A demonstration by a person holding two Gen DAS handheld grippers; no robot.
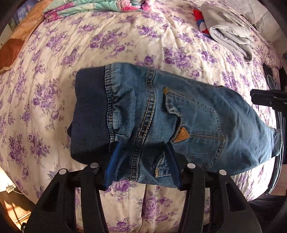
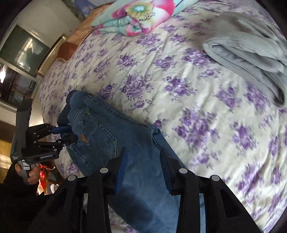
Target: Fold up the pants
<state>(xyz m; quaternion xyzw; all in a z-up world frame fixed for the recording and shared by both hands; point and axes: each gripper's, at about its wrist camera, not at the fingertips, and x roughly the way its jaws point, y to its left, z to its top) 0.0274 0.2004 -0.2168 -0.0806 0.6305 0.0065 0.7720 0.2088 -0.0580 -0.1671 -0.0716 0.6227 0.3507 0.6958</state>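
Note:
Small blue jeans (image 1: 179, 114) with a dark ribbed waistband (image 1: 89, 111) hang above the flowered bedspread (image 1: 125, 41), held at both ends. My left gripper (image 1: 141, 161) is shut on the jeans near the waist and back pocket; it also shows at the left of the right wrist view (image 2: 62, 134). My right gripper (image 2: 143, 164) is shut on the jeans' leg fabric (image 2: 140, 179), which bunches between its blue pads (image 2: 120, 172). Its black body shows at the right edge of the left wrist view (image 1: 267, 98). The leg ends are hidden.
A folded grey garment (image 1: 231, 30) lies at the far right of the bed, also in the right wrist view (image 2: 251, 59). A folded floral quilt (image 2: 140, 16) lies at the far end. A red and blue item (image 1: 200, 21) sits beside the grey garment.

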